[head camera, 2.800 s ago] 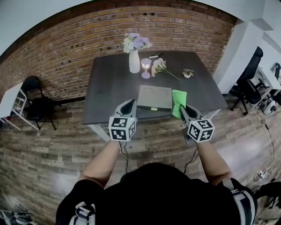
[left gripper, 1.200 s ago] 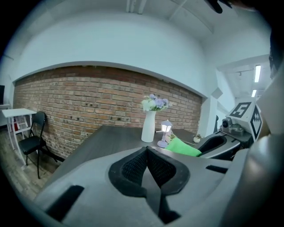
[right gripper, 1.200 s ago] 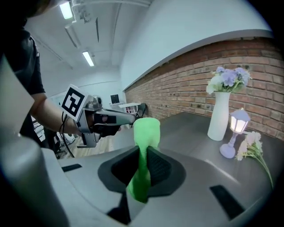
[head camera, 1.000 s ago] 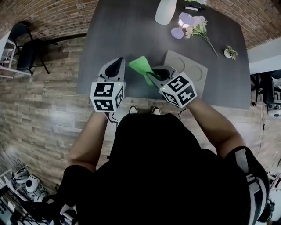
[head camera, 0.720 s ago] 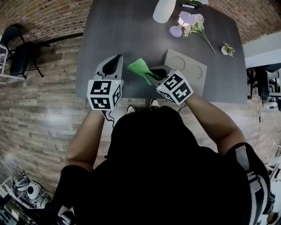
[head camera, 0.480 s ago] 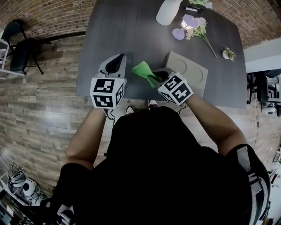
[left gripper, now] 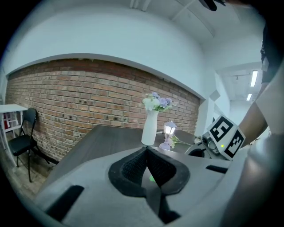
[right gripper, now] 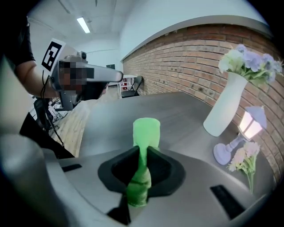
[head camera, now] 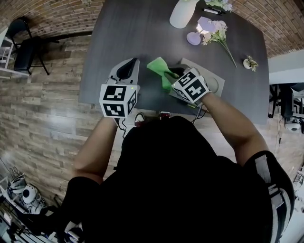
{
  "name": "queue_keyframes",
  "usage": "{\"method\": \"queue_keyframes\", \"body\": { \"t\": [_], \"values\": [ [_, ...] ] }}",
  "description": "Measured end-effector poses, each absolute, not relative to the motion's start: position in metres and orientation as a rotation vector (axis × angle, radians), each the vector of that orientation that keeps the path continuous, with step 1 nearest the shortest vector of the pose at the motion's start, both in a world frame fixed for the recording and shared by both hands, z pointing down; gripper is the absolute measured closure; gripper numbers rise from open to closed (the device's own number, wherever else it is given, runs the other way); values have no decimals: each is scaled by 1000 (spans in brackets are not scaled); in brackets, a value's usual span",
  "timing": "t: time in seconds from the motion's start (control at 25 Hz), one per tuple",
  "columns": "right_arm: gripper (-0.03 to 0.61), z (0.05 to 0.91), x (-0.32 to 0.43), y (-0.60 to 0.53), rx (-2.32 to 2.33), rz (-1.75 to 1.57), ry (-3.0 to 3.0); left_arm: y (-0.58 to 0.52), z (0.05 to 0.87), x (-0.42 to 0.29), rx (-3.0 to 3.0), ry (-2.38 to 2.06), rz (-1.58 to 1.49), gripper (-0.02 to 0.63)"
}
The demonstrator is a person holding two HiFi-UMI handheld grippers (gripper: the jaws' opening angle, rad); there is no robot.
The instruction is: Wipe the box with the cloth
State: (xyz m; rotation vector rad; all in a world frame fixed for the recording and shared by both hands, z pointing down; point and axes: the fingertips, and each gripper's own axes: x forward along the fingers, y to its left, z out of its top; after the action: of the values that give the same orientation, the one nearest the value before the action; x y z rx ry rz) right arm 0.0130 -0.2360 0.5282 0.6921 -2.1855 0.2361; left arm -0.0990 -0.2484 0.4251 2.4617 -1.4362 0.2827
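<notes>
In the head view my right gripper is shut on the green cloth and holds it above the near-left corner of the flat grey box. That gripper hides most of the box. The right gripper view has the cloth bunched between the jaws and sticking out in front of my right gripper. To the left, over the dark table's near edge, my left gripper is shut and holds nothing. The left gripper view has the pads of my left gripper closed together.
At the table's far side stand a white vase of flowers, a small lilac lamp, a loose flower sprig and a tiny plant. A black chair is on the wood floor at the left.
The cloth lay on the table right of the box; the right gripper now holds it lifted. Over the last second it moved slightly right and farther, onto the box's corner. The left gripper barely moved.
</notes>
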Motion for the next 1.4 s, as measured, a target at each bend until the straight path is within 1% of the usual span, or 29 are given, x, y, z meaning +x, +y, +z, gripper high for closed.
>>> {"method": "queue_keyframes", "body": {
  "t": [0.68,1.04,1.4],
  "values": [
    [528,522,88,-374,1022,366,-2138,-270,432,-77,2399,-1493,325,606],
    [528,538,131,-364,1092,447,-2084,-273,434,-68,2419,-1459,377,606],
    [528,551,201,-335,1160,515,-2028,-278,441,-15,2513,-1299,423,606]
  ]
}}
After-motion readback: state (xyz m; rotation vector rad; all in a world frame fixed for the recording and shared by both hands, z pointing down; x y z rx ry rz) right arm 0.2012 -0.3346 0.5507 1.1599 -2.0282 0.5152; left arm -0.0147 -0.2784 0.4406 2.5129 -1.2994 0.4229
